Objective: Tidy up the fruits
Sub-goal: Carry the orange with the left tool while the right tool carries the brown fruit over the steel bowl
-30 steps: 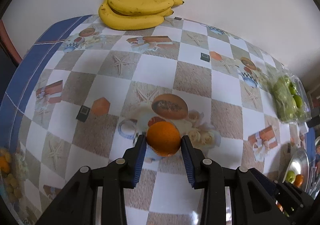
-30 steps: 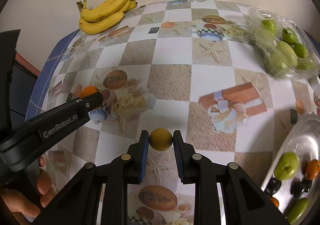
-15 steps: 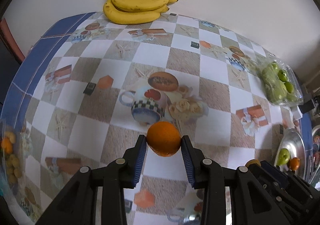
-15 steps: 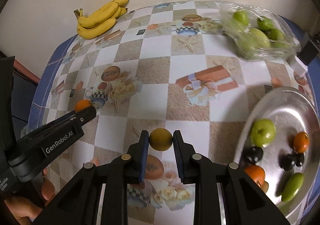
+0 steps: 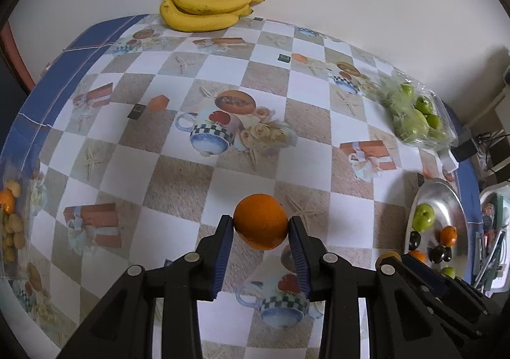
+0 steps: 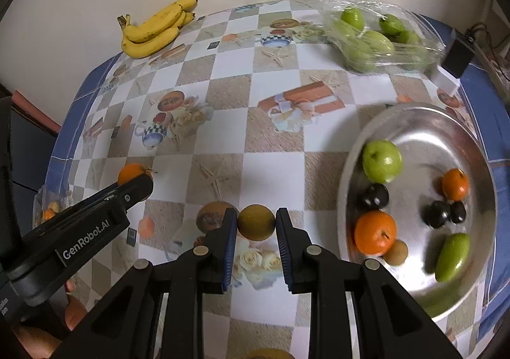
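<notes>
The left gripper (image 5: 260, 228) pinches an orange (image 5: 260, 221) between its blue pads and holds it above the table (image 5: 178, 174). The right gripper (image 6: 256, 225) pinches a small brownish-yellow fruit (image 6: 256, 222) above the table, just left of the metal tray (image 6: 424, 123). In the tray lie a green apple (image 6: 382, 160), two oranges, some dark fruits, a long green fruit (image 6: 452, 257) and a small brown one. Far from both grippers, a bunch of bananas (image 5: 207, 8) lies at the table's back edge near the wall, and a plastic bag of green fruits (image 6: 376, 40) lies behind the tray.
</notes>
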